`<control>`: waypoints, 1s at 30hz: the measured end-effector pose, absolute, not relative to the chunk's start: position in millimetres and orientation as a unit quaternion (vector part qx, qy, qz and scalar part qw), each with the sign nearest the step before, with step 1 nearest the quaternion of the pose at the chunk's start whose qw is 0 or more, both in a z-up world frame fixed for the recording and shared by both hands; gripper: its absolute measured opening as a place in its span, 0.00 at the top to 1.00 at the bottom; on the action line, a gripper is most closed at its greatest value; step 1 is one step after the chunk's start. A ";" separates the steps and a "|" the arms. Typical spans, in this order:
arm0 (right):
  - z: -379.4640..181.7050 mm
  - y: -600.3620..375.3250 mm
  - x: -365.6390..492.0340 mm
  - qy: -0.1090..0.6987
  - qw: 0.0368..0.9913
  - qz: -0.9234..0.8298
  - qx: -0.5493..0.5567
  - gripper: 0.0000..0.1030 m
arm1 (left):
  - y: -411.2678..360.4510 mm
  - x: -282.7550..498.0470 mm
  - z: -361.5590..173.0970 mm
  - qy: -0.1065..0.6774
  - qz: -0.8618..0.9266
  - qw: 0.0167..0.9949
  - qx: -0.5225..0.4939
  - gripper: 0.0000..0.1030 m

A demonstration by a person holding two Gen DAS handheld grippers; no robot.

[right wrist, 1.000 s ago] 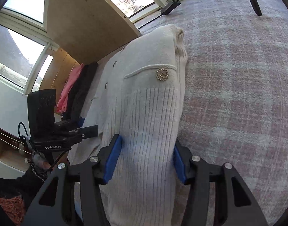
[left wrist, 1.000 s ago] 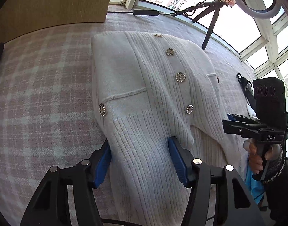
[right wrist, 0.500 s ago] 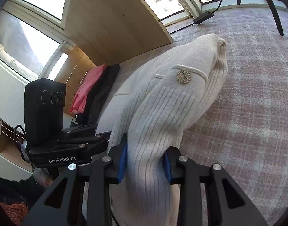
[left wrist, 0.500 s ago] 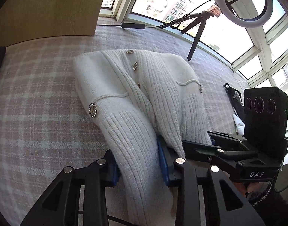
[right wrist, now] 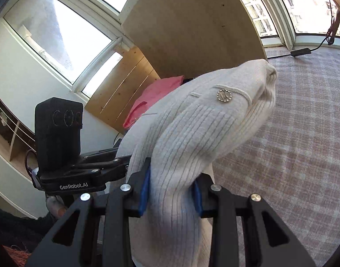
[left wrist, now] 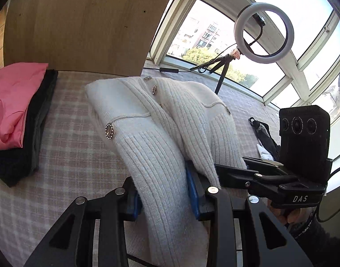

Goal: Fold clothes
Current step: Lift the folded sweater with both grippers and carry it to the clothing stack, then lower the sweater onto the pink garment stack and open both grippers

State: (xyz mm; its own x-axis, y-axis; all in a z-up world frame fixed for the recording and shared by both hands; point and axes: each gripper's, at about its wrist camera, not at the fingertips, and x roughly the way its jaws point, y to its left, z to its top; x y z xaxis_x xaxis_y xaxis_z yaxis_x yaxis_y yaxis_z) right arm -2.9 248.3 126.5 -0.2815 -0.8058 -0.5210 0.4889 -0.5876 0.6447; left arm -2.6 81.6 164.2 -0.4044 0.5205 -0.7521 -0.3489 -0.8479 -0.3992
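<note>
Left gripper [left wrist: 163,197]: your blue pads clamp a ribbed fold of the cardigan [left wrist: 147,133].
Right gripper [right wrist: 171,188]: clamped on another ribbed fold of it, close beside your left one.
Cardigan: cream knit with jewelled buttons, near end lifted, far end resting on the checked cloth [left wrist: 65,151].
Stack [left wrist: 16,111]: pink garment on dark ones, left of the cardigan.
Ring light [left wrist: 263,32]: on a tripod by the window.

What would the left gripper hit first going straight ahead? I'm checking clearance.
The cream ribbed knit cardigan it already clamps; beyond that, probably the light wooden panel, though depth is unclear.
</note>
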 end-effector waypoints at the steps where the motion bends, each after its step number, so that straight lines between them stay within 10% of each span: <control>1: 131.9 233.6 -4.0 -0.180 0.420 -0.780 0.427 0.70 | 67.8 -2.5 170.0 -0.087 0.838 0.258 -0.472 0.70; 14: 160.2 5.1 -57.0 -0.161 0.441 -0.793 0.389 0.70 | -151.9 -64.7 212.8 -0.031 0.880 0.218 -0.420 0.70; 25: 113.8 -82.0 -123.3 -0.091 0.361 -0.809 0.456 0.69 | -222.9 -162.4 144.1 0.059 0.868 0.191 -0.454 0.57; 30: 96.4 -21.4 -117.6 -0.145 0.297 -0.810 0.484 0.69 | -277.6 -170.1 107.3 -0.045 0.850 0.151 -0.502 0.59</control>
